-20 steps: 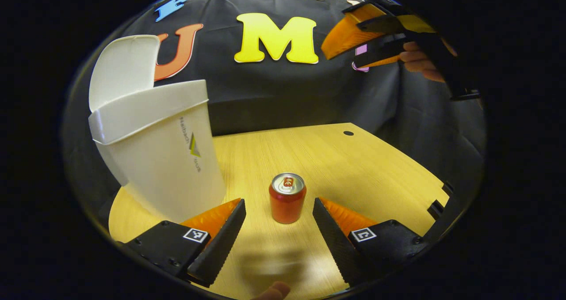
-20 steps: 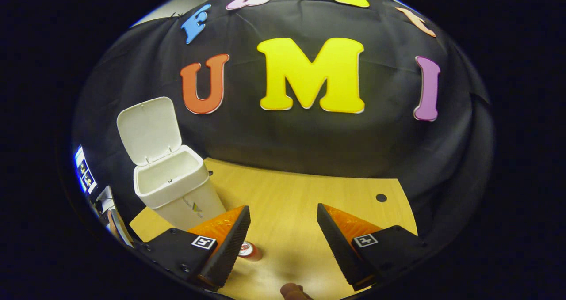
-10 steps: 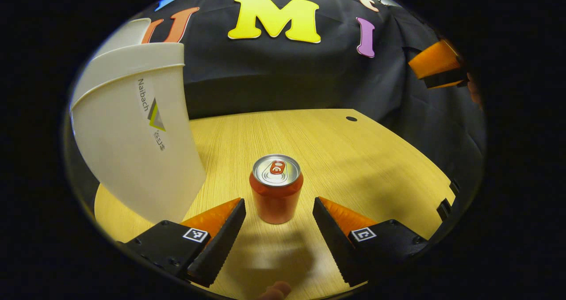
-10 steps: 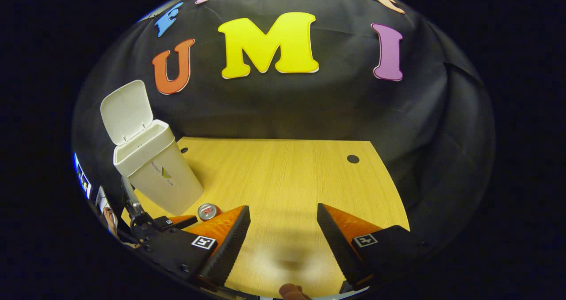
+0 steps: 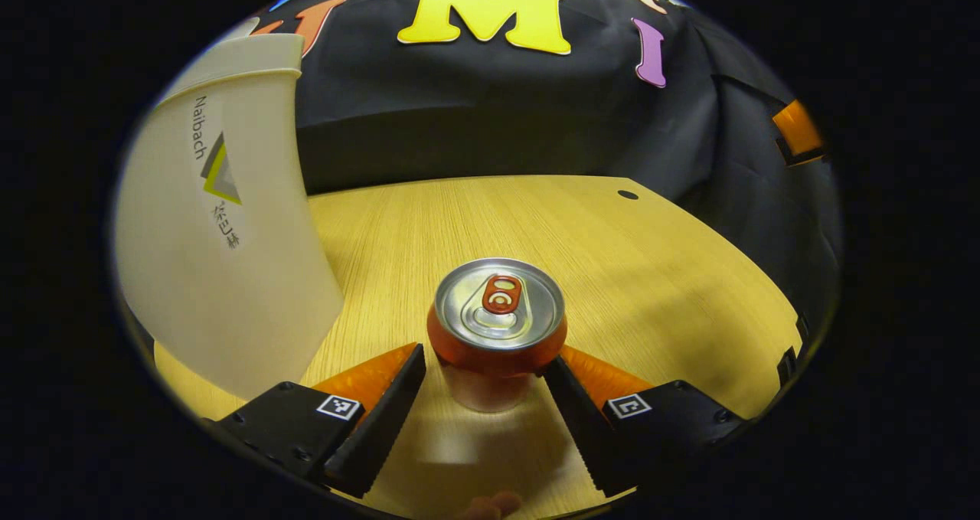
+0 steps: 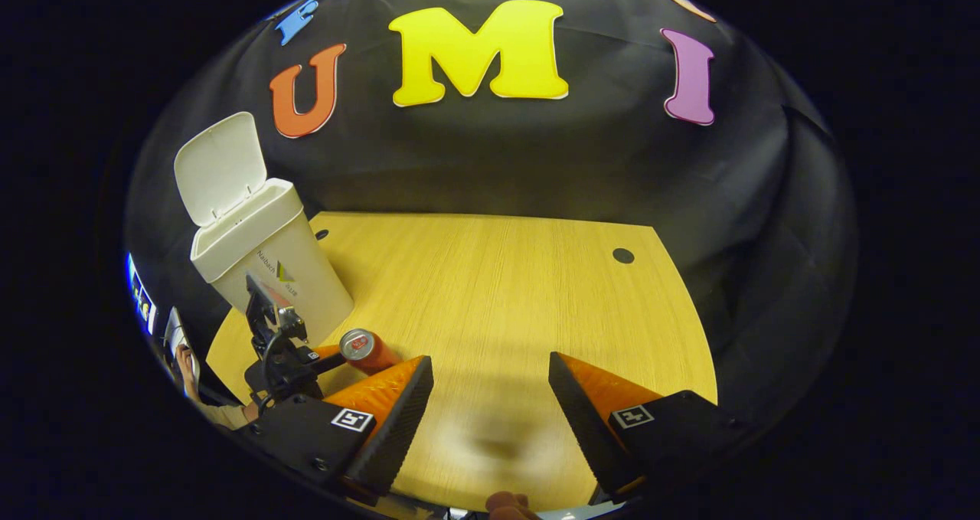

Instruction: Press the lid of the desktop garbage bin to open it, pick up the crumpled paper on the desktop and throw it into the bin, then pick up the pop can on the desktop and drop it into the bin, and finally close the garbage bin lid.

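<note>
At nine o'clock in the left gripper view stood the garbage bin [image 5: 222, 229], very near my camera; in the right gripper view its lid [image 6: 220, 166] stood upright, so the bin was open. I saw no crumpled paper on the bench [image 5: 612, 267], and I judged it was already inside, though I could not look into the bin.

At the centre, toward six o'clock, the pop can [image 5: 498, 321] stood upright on the bench between the fingers of my left tool [image 5: 484, 386]. The tool was wide. The right finger [image 5: 582, 397] seemed to be at the can's side, but the left one stood apart from it, so there was no grip yet.

My right tool [image 6: 490, 405] was wide too and held nothing, above bare bench at six o'clock of its own view.

What I feared: if one finger arrived first when I closed, it could push the can over, and a round can rolls. Also the bin was just beside the left finger; a careless lift could knock its wall.
</note>
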A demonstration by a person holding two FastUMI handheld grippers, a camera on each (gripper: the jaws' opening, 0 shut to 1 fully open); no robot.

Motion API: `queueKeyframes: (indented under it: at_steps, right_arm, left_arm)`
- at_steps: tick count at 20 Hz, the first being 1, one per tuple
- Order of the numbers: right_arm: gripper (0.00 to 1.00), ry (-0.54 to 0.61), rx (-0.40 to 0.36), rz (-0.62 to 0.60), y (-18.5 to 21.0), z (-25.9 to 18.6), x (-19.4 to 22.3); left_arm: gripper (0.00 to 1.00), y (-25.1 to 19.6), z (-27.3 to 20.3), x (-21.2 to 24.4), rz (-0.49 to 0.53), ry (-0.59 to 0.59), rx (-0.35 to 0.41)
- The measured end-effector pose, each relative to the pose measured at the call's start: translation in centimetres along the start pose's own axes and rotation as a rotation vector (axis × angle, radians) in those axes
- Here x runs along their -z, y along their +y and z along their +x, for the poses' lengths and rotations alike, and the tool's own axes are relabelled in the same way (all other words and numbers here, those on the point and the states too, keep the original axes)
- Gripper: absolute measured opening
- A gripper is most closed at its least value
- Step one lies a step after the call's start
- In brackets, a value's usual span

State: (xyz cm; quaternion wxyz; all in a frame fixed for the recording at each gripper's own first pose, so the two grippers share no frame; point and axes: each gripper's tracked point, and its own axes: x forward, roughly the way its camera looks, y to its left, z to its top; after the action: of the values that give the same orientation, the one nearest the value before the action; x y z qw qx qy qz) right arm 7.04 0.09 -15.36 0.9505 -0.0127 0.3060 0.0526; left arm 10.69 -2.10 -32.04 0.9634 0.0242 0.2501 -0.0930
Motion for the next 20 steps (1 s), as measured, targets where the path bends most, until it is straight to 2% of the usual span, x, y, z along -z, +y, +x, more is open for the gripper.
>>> queueKeyframes:
  at_steps: [6,7,10,14,20]
  right_arm:
    - [0.97,0.034,0.016,0.022,-0.8,0.6,1.4]
    - [0.97,0.036,0.019,0.025,-1.1,0.6,1.7]
    - [0.94,0.064,0.029,0.034,-1.9,0.6,3.5]
    - [0.97,0.101,0.017,0.036,-2.4,0.9,6.2]
    - [0.97,0.137,-0.011,0.068,-2.5,1.6,8.6]
  left_arm:
    - [0.97,-0.6,0.3,0.7,-0.003,0.035,0.034]
    - [0.88,-0.6,0.3,0.6,-0.001,0.036,0.027]
    - [0.87,-0.5,-0.1,0.0,0.011,0.027,0.023]
    - [0.87,0.1,-2.5,-1.7,0.022,0.031,-0.019]
    - [0.87,1.2,-7.9,-6.8,-0.035,0.005,-0.087]
